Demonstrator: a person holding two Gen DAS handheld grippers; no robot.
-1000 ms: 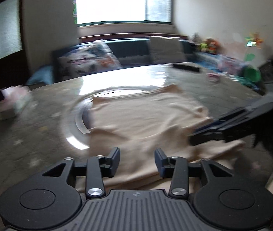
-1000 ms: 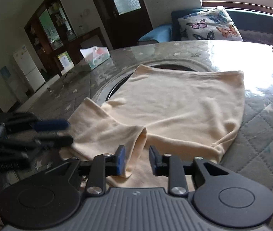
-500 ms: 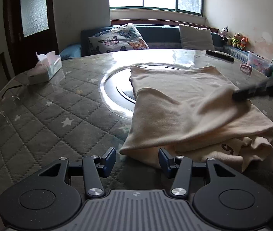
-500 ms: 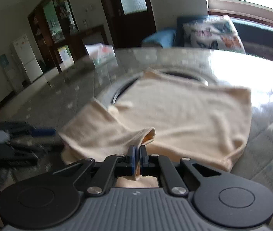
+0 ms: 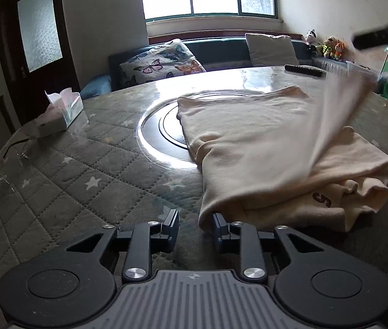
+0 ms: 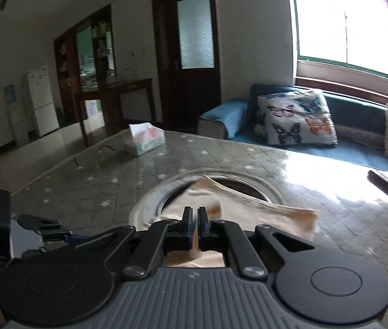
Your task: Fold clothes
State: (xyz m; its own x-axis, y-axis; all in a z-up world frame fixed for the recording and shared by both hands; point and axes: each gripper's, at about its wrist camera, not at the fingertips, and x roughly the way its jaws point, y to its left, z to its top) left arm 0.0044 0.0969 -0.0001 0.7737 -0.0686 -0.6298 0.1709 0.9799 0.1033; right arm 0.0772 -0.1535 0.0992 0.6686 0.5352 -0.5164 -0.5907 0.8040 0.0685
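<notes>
Right gripper (image 6: 195, 220) has its jaws pinched tight on a fold of the cream garment (image 5: 262, 137), and in the left wrist view that cloth rises in a blurred sheet up to the dark fingertips at the top right, while the bulk of it lies bunched on the quilted table (image 5: 70, 181), partly over the round inset just ahead. Left gripper (image 5: 194, 227) sits low at the near corner of the garment, jaws closing, the hem just touching the right-hand pad; I can't tell that the pads are pressing on it yet. This looks like the pick-up for a fold: one corner lifted, the other being taken. Next, I'd say, the left needs a firm bite on that corner before both carry the edge over. A tissue box (image 5: 59, 112) stands well off to the left.
</notes>
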